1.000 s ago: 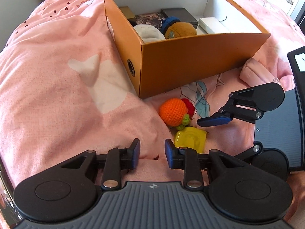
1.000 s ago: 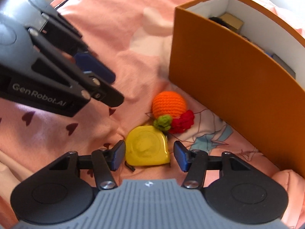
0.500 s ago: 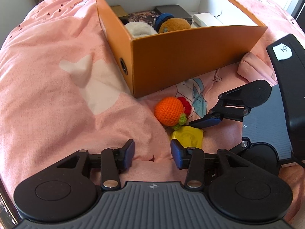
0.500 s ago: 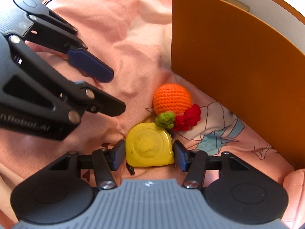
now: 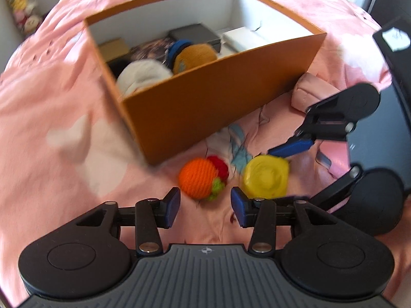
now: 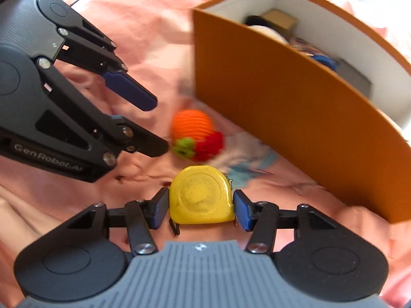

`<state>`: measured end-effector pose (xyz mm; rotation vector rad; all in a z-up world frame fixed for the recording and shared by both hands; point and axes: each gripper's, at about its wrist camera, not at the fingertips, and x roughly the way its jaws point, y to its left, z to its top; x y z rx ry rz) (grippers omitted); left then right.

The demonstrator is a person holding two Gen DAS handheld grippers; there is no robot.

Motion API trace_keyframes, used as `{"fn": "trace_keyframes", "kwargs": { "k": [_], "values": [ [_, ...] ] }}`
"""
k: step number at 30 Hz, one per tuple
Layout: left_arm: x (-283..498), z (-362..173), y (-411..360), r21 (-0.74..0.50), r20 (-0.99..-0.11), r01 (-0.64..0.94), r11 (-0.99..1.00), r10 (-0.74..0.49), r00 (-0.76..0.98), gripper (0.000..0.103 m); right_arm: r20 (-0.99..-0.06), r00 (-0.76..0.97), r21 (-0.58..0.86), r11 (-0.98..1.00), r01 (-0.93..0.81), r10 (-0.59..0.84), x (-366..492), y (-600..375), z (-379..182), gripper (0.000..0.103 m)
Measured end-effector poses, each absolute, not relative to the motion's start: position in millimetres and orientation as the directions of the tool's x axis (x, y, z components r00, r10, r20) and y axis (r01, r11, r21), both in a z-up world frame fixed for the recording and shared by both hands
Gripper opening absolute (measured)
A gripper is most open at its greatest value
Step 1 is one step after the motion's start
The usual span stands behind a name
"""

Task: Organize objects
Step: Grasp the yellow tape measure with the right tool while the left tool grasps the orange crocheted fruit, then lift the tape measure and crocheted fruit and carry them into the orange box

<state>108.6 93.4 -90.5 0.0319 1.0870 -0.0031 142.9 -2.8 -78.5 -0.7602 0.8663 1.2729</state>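
Right gripper point(image 6: 201, 209): both blue pads press the flat sides of the yellow tape measure point(image 6: 201, 196) — clamped on it. The tape measure sits between the pads, at the near side of the orange box point(image 6: 295, 118).

Left gripper point(image 5: 205, 206): jaws apart, having just been opening; nothing lies between the pads, which touch nothing. The crochet orange point(image 5: 196, 178) lies just beyond the fingertips on the pink bedcover point(image 5: 51, 118), near the box's front corner and beside the tape measure. A red and a green knit piece are attached to it.

In the right wrist view the left gripper point(image 6: 156, 125) points toward the crochet orange point(image 6: 192, 131), its lower finger tip close beside it; contact cannot be told because of blur.

The box stands open on the bedcover and contains a white plush point(image 5: 143, 75), a brown plush point(image 5: 195, 55), a blue item point(image 5: 177, 48) and several flat boxes. A pink pouch point(image 5: 313, 92) lies against the box's right end.
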Motion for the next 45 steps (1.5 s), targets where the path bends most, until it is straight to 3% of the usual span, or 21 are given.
{"fn": "trace_keyframes", "kwargs": {
  "k": [7,15,29,39,45],
  "values": [
    [124.5,-105.6,71.2,0.155,-0.891,0.137,0.978,0.078,0.448,0.055,-0.868,0.133,-0.001,0.265,-0.964,0.478,171.0,-18.6,-73.8,0.056],
    [139.7,-124.5,60.5,0.260,-0.884,0.135,0.956,0.180,0.431,0.056,-0.863,0.121,0.050,0.322,-0.945,0.490,197.2,-37.1,-73.9,0.056],
    [137.4,-121.3,72.8,0.172,-0.882,0.040,0.984,0.136,0.452,0.051,-0.850,0.102,0.100,0.349,-0.932,0.516,205.8,-40.4,-79.6,0.056],
    [112.6,-44.3,59.5,0.029,-0.804,0.062,0.998,-0.013,0.595,0.050,-0.797,0.113,0.095,0.308,-0.946,0.593,202.6,-59.7,-26.4,0.056],
    [138.8,3.3,58.4,0.022,-0.740,0.094,0.995,-0.047,0.671,0.050,-0.745,0.160,0.054,0.297,-0.953,0.648,212.8,-72.8,20.3,0.056]
  ]
}}
